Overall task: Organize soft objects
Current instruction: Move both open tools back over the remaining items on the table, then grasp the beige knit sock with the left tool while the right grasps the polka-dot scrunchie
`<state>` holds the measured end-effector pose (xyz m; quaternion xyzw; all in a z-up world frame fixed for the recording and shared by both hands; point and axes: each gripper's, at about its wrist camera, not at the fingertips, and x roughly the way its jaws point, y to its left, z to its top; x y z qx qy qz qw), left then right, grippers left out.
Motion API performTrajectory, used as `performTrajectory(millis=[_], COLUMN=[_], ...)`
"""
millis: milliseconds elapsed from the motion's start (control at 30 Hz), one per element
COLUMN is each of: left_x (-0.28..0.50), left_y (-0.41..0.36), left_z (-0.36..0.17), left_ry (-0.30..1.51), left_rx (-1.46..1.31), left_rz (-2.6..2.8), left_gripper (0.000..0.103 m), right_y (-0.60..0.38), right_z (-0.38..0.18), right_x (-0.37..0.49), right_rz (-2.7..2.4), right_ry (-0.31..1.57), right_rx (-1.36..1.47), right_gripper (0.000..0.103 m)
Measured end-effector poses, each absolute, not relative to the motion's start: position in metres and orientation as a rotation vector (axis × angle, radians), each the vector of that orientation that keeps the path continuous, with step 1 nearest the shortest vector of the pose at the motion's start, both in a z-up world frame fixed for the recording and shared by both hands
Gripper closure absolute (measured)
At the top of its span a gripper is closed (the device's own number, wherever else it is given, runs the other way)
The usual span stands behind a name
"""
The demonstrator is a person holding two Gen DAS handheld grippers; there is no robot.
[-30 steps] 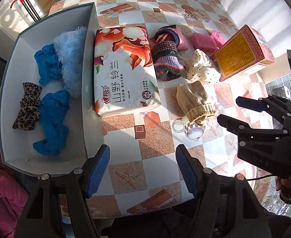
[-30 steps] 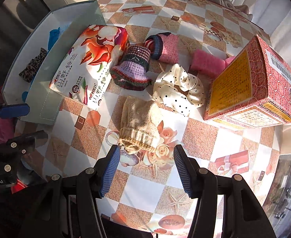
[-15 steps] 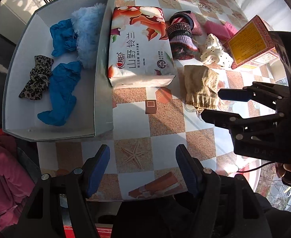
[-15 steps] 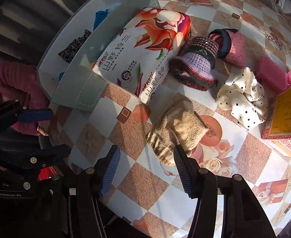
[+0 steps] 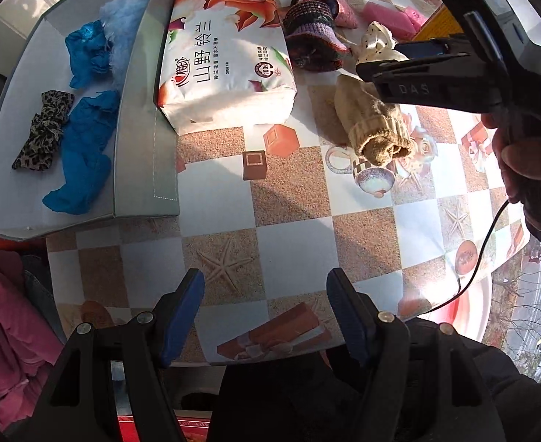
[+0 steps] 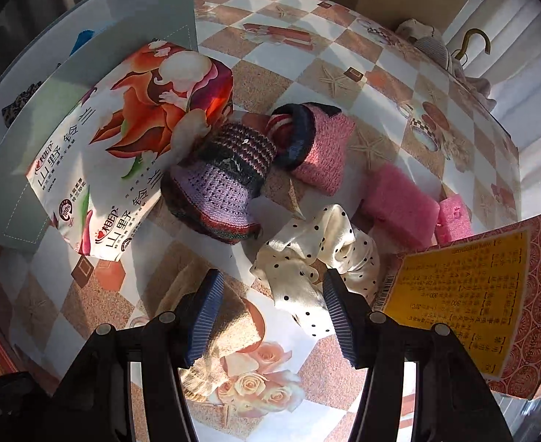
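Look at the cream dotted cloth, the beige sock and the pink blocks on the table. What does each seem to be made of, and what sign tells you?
Dotted cloth: probably satin, as its folds catch the light with a sheen.
Beige sock: knitted yarn, matt, with a ribbed cuff.
Pink blocks: likely foam or sponge; grainy matt faces and square edges, though the look leaves it open.

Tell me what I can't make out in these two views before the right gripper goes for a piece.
- Beige sock, right wrist view: largely covered by the right gripper; open jaws.
- Grey box contents, right wrist view: hidden behind its wall and the tissue pack.
- Spotted cloth, left wrist view: mostly blocked by the right gripper.
- Red carton, right wrist view: cut off at the edge, print too small to read.
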<state>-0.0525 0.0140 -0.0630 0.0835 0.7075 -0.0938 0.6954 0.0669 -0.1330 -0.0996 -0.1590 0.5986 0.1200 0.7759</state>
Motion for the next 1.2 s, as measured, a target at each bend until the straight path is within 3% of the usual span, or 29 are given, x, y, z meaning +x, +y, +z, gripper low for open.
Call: performTrajectory(millis=[67, 133, 300, 400, 467, 500, 800, 1067, 1167, 1200], left_x=[-0.055, -0.056, -0.051, -0.047, -0.046, -0.045, -0.048, -0.037, -0.042, -0.043], left_y=[0.018, 0.021, 0.017, 0.011, 0.008, 0.006, -0.06, -0.088, -0.089, -0.09], left_z=[-0.064, -0.065, -0.069, -0.074, -0.078, -0.08, -0.093, -0.136, -0.136, -0.135], left_ry=[1.585, 1.591, 1.593, 1.589, 1.597, 1.602, 1.604, 1.746, 1.739, 1.737], left_rx=[0.184, 0.173, 0.159, 0.159, 0.151, 0.148, 0.206, 0.104, 0.068, 0.069], left_rz=[-0.199, -0.192, -0.21, -0.235, -0.252, -0.263, -0.549, -0.576, -0.529, -0.534], left_gripper=[0.03, 0.03, 0.03, 0.03, 0.03, 0.03, 0.025, 0.025, 0.026, 0.034], right_y=[-0.133, -0.135, -0.13, -0.139, -0.157, -0.168, -0.238, -0.252, -0.256, -0.256], right_z=[-0.114, -0.125, -0.128, -0.125, -0.117, -0.112, -0.097, -0.085, -0.081, -0.081], right_x=[0.075, 0.075, 0.028, -0.008, -0.023, -0.03, -0.061, -0.073, -0.074, -0.073], right_rz=[0.26, 0.302, 0.436, 0.451, 0.391, 0.356, 0.191, 0.15, 0.149, 0.151], right_ry=[1.354, 1.435, 1.509, 1.522, 1.494, 1.474, 1.441, 1.438, 1.433, 1.433], right_rx=[-0.291, -0.219, -0.166, -0.087, -0.008, 0.033, 0.083, 0.047, 0.036, 0.033], right_gripper=[0.049, 0.067, 0.067, 0.066, 0.047, 0.044, 0.044, 0.044, 0.044, 0.044])
